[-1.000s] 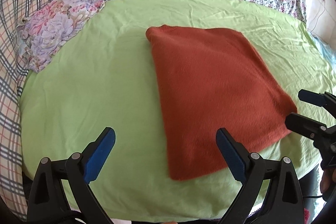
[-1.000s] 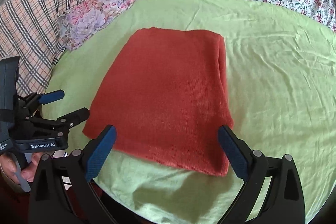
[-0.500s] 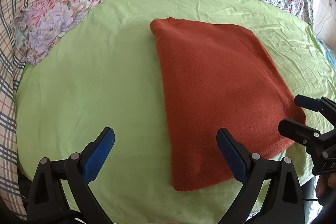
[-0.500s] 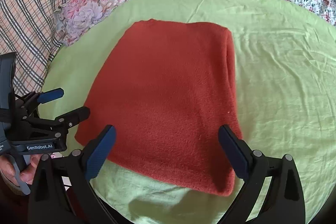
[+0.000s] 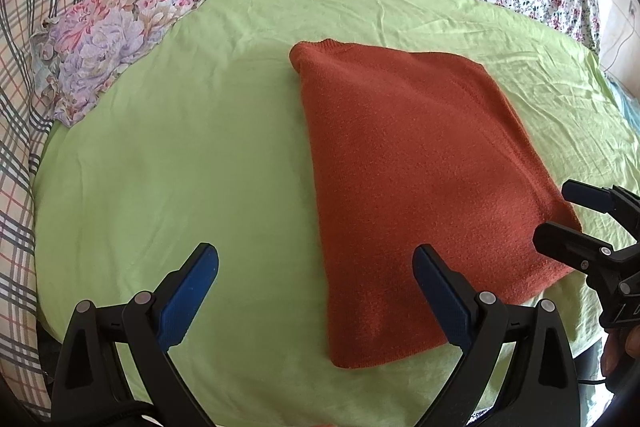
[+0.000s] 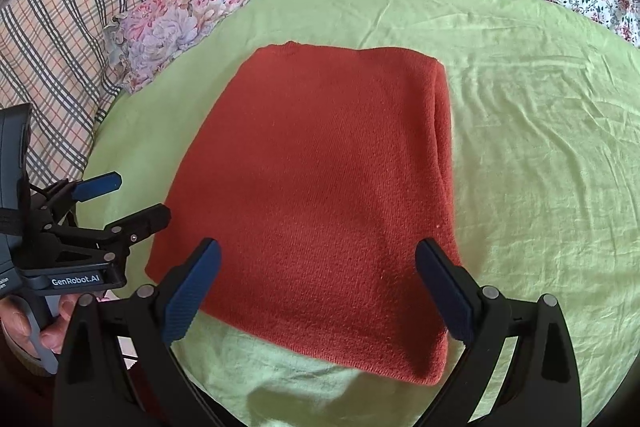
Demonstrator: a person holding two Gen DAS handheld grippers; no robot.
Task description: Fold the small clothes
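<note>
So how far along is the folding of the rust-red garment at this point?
Done: the rust-red garment already lies as a neat doubled rectangle on the green sheet, with a thick folded edge on its right. In hand: nothing; the left gripper and right gripper are both open near its front edge. Left: possibly one more fold, or just setting it aside.

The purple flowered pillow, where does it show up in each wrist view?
Left wrist: purple flowered pillow at upper left, far left of the folded red sweater.
Right wrist: pillow at upper left, nearer the sweater's far corner.
Shared landmark: the green sheet.
</note>
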